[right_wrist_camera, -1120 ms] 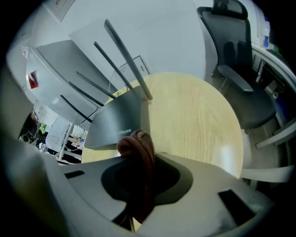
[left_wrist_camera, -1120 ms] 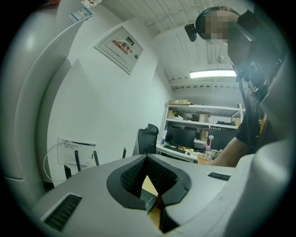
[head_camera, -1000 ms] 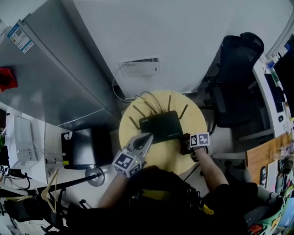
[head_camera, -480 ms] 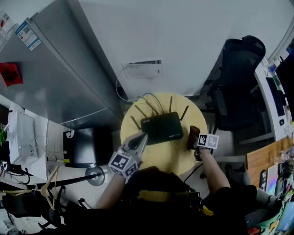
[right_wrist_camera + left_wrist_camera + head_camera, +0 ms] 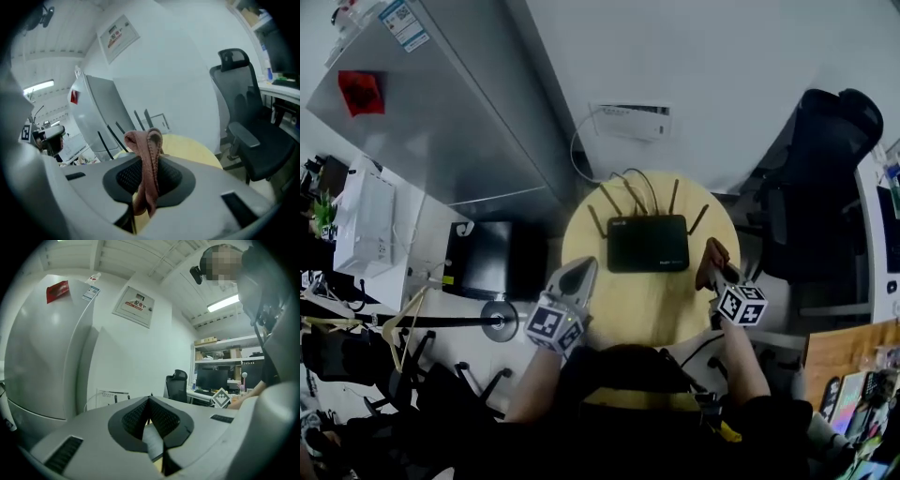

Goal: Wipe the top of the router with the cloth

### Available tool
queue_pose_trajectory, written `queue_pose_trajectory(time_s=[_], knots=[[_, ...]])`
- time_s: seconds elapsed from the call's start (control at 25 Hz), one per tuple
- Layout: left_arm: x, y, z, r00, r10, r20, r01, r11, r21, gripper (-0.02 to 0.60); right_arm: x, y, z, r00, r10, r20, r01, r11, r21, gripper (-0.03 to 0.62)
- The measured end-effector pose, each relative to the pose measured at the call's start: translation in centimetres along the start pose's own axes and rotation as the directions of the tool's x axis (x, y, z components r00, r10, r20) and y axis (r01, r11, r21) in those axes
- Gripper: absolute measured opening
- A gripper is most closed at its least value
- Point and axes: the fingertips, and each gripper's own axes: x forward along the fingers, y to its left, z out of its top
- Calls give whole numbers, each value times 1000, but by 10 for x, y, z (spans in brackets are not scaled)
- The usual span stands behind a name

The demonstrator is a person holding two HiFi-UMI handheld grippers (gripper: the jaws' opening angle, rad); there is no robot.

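Router [image 5: 648,243] lies flat on the round yellow table [image 5: 642,309], a little toward the table's 12 o'clock edge, near the wall. Its top is bare, with nothing touching it.

The right gripper [image 5: 719,275] hangs off the router's 3 to 4 o'clock side, over the table's rim, its jaws pinching a reddish-brown cloth [image 5: 149,161]. The cloth is bunched into a loop above the jaws, with a tail hanging below them. The left gripper [image 5: 586,269] sits at about 8 o'clock from the router, near its corner but not touching it. Its jaws are pressed together with nothing between them.

My reading is that the step in hand is bringing the cloth to the router — no wiping contact exists at this moment. The next move calls for carrying the right gripper toward 9 o'clock and down until the cloth's loose fold, not the jaw tips, lies on the top panel.

The router's long axis runs 9 to 3 o'clock. Its antennas [image 5: 673,198] fan out from the far edge toward 12 o'clock, so strokes along the long axis would keep the cloth clear of them — and the left gripper could steady the light casing if it slides.
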Motion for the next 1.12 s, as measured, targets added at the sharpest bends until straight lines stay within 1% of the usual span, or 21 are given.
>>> queue_pose_trajectory(time_s=[0.08, 0.16, 0.28, 0.44, 0.6, 0.68, 0.8, 0.88, 0.96, 1.04, 1.12], knots=[[-10, -2, 3, 1000, 6, 19, -6, 1000, -2, -6, -14, 14, 9, 997, 17, 73, -18, 1000, 17, 61], [-20, -2, 6, 999, 7, 42, -7, 1000, -1, -6, -28, 26, 14, 992, 23, 126, -24, 1000, 5, 61], [-42, -3, 9, 997, -12, 73, 12, 1000, 2, -6, -48, 44, 15, 984, 14, 178, -8, 999, -34, 61], [-76, 5, 12, 992, -46, 115, 46, 999, 0, -6, -79, 76, 14, 967, -14, 253, 24, 999, -35, 61], [-126, 5, 12, 986, -83, 142, 85, 996, -7, -6, -120, 123, -6, 950, -32, 311, 46, 998, -36, 61], [-150, 13, 11, 985, -84, 148, 91, 995, -39, -6, -136, 145, -13, 936, -58, 348, 70, 997, -23, 61], [-192, 20, -3, 988, -87, 130, 99, 991, -89, -6, -166, 179, -35, 911, -111, 396, 105, 994, 36, 63], [-219, 19, -10, 989, -99, 114, 109, 990, -89, -6, -187, 196, -52, 898, -134, 420, 109, 991, 82, 64], [-240, 17, -8, 987, -115, 111, 126, 988, -92, -6, -203, 210, -63, 890, -151, 430, 118, 988, 102, 64], [-257, 13, -1, 984, -136, 118, 147, 985, -92, -6, -218, 224, -67, 885, -155, 439, 128, 988, 89, 64], [-271, 10, 5, 981, -150, 122, 160, 985, -70, -6, -234, 237, -67, 877, -150, 456, 133, 989, 70, 63]])
